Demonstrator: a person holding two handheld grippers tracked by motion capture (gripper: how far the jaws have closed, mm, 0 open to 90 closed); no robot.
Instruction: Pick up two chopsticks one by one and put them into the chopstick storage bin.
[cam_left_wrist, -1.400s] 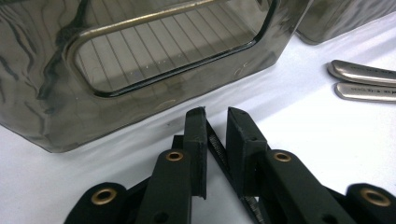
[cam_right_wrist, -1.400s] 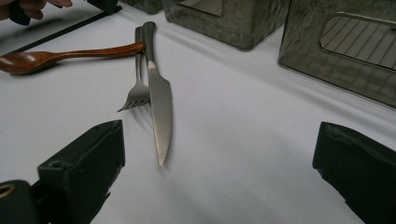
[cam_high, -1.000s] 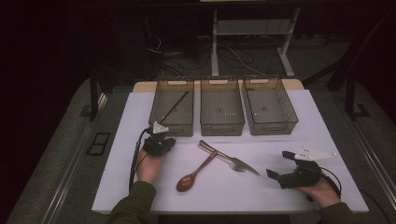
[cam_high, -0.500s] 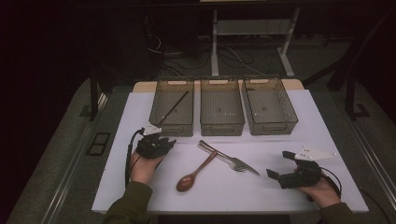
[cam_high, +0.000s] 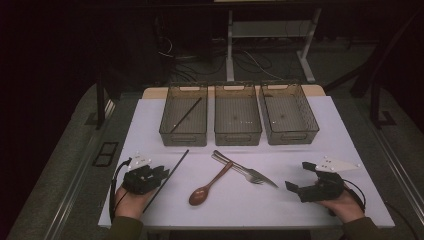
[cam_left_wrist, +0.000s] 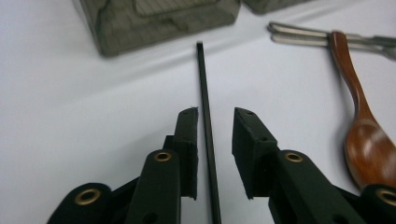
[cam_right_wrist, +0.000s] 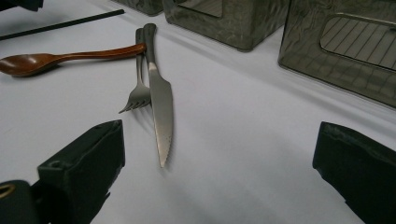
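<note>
black and thin, the chopstick (cam_high: 175, 167) is lying slantwise near the near left corner of the white tabletop (cam_high: 150, 125) in the high view, its far tip pointing at the left bin (cam_high: 183, 135). a second stick (cam_high: 186, 115) is already resting inside that bin. the left gripper (cam_high: 159, 172) is sitting over the chopstick's near half. the right gripper (cam_high: 300, 176) is waiting by the near right corner. the wooden spoon (cam_high: 210, 185), fork (cam_high: 240, 170) and knife (cam_high: 260, 177) are lying mid-table, just beside the chopstick's likely path.

in the left gripper view, the left gripper (cam_left_wrist: 215, 114) is straddling the chopstick (cam_left_wrist: 204, 102). its jaws have just been closing, but they are not clamping yet: the stick is hugging one pad while a gap is showing at the other. so off-centre, it is probably risking a roll or a pivot as the jaws meet. a low grip may also be scraping the tabletop. the spoon (cam_left_wrist: 369, 149) is lying near.

in the right gripper view, the right gripper (cam_right_wrist: 219, 135) is standing wide apart, gripping nothing, facing the knife (cam_right_wrist: 161, 107) and fork (cam_right_wrist: 138, 93).
</note>
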